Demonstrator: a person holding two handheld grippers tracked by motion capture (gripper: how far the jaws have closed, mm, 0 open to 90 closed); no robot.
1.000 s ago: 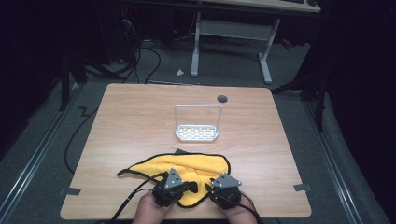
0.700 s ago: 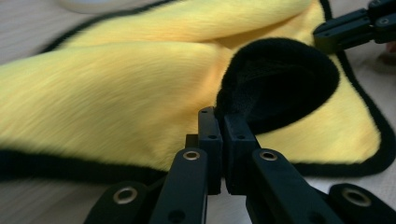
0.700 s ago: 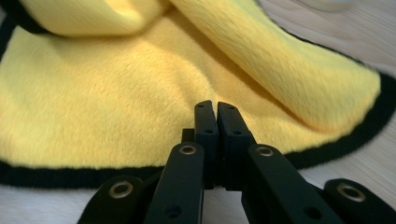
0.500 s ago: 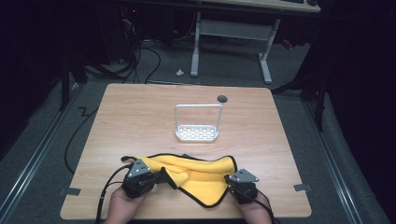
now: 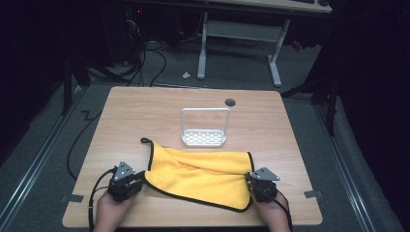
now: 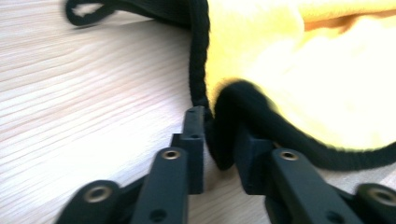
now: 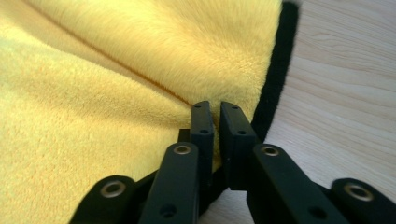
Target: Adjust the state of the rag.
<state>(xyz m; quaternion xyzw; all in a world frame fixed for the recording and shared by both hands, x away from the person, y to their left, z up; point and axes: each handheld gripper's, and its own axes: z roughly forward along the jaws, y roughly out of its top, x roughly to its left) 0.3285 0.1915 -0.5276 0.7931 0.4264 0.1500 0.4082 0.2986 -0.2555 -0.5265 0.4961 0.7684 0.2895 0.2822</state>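
You are spreading the yellow cloth (image 5: 200, 174) flat along the desk's (image 5: 145, 106) near edge. Your left gripper (image 5: 126, 182) has just been easing apart, the cloth's black-hemmed corner between its jaws, barely pinched. Your right gripper (image 5: 261, 183) is clamped on the opposite corner, its jaws just loosening too. Next, I'd say, let both corners drop and draw back. The white rack (image 5: 204, 127) stands just behind the cloth; both side edges are close.
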